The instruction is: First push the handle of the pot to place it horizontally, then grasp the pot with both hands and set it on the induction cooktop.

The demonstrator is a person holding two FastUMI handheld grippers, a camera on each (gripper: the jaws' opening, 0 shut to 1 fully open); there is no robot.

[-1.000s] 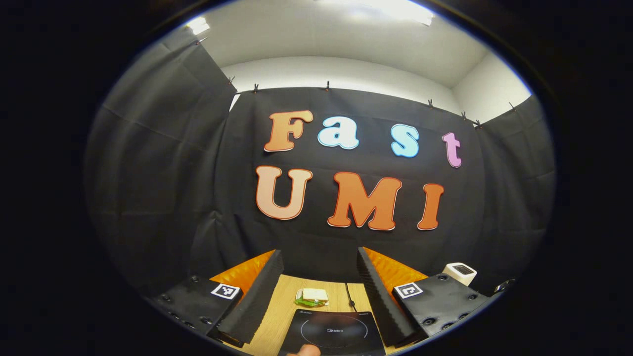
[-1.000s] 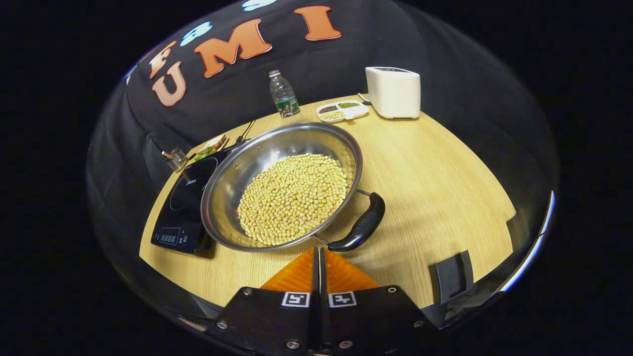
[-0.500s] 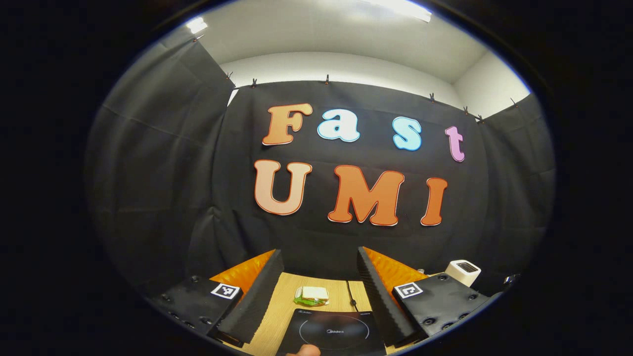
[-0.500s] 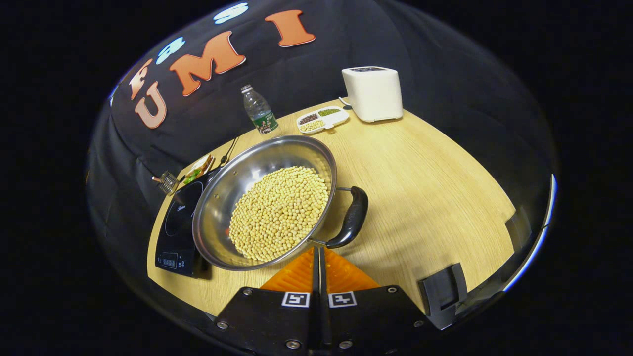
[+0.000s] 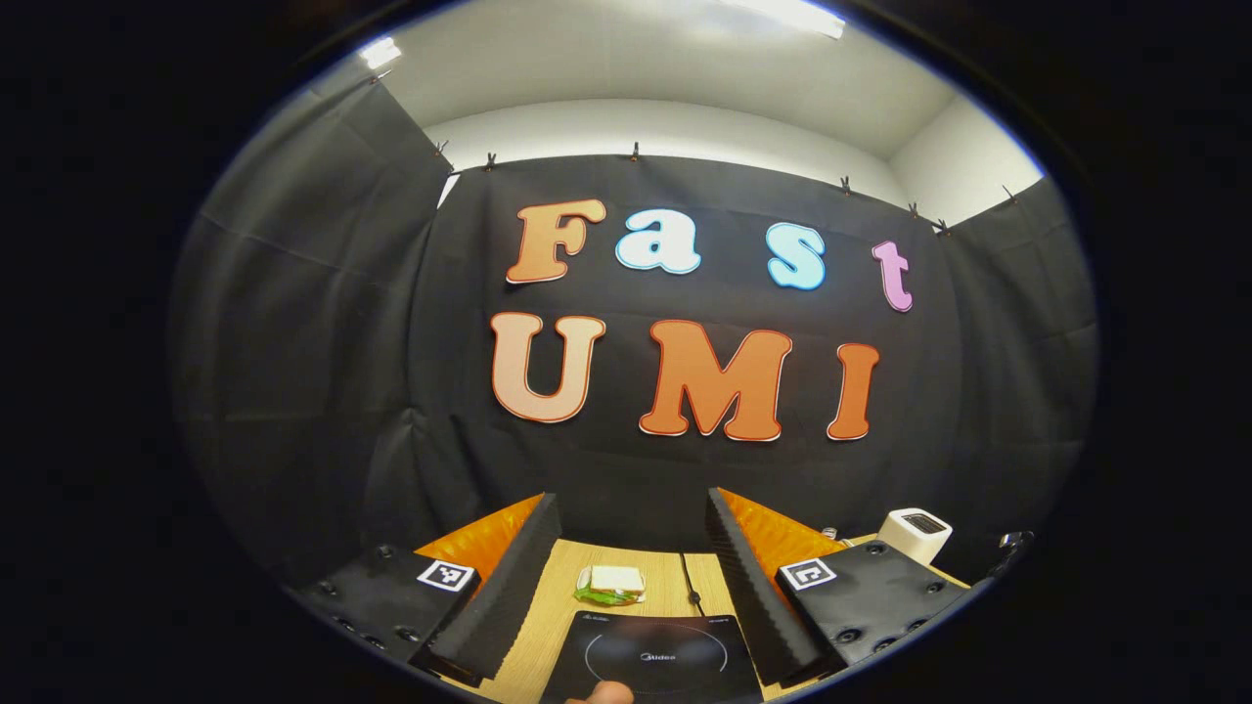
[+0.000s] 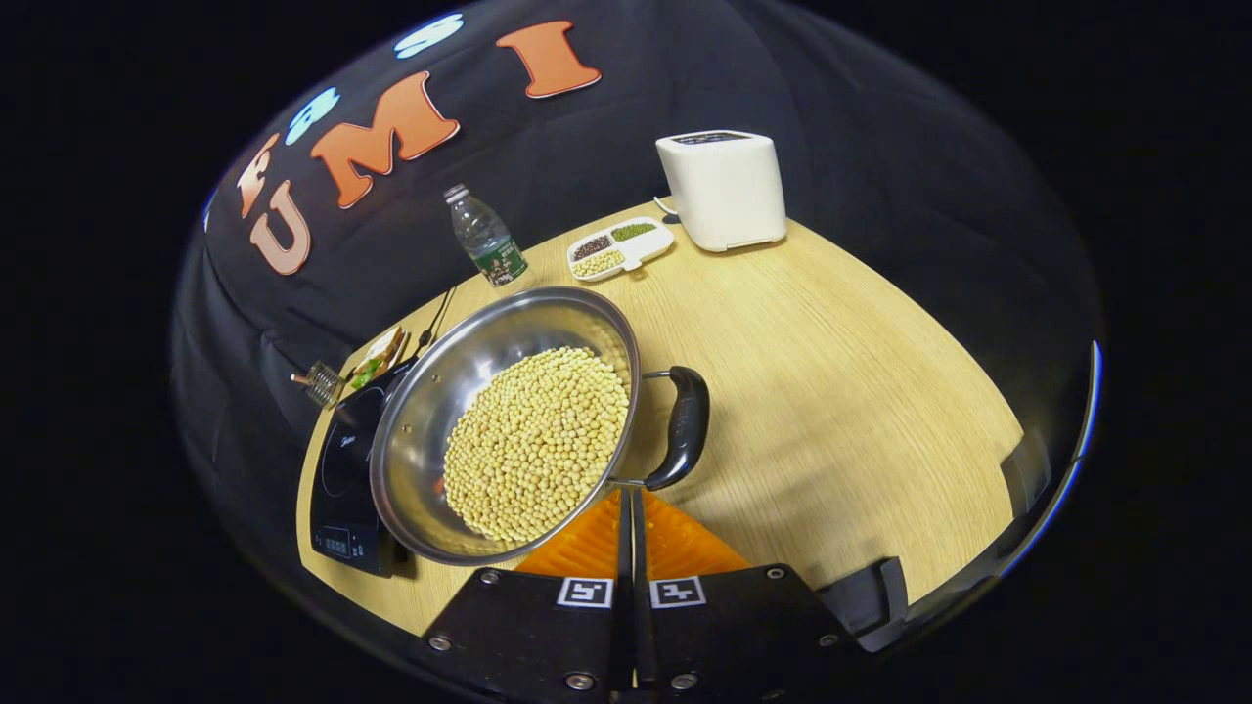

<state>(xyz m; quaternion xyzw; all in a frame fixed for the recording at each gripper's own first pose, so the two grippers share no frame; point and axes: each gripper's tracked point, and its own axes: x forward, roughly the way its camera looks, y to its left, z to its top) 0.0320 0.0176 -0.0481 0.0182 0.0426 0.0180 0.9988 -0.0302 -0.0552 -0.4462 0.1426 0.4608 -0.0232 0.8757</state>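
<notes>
In the right gripper view a steel pot [image 6: 430, 391] full of yellow soybeans [image 6: 533, 440] sits on the wooden table [image 6: 841, 391]. Its black handle [image 6: 682, 425] sticks out on the right side. My right gripper [image 6: 631, 495] is shut, and its tips meet the near end of that handle. The black induction cooktop [image 6: 344, 474] lies left of the pot, partly hidden by the pot's rim. In the left gripper view my left gripper [image 5: 631, 501] is open and empty, held above the near edge of the cooktop [image 5: 653, 657].
A white toaster [image 6: 722, 191], a divided snack tray [image 6: 619, 249] and a water bottle [image 6: 482, 238] stand along the far edge. A sandwich [image 5: 611, 584] and a cable [image 5: 689, 585] lie behind the cooktop. A person's fingertip [image 5: 602, 692] shows at the bottom.
The right gripper has closed in on the pot, and its shut tips now touch the handle's near end. The handle has swung round toward the left. The left gripper barely moved.
</notes>
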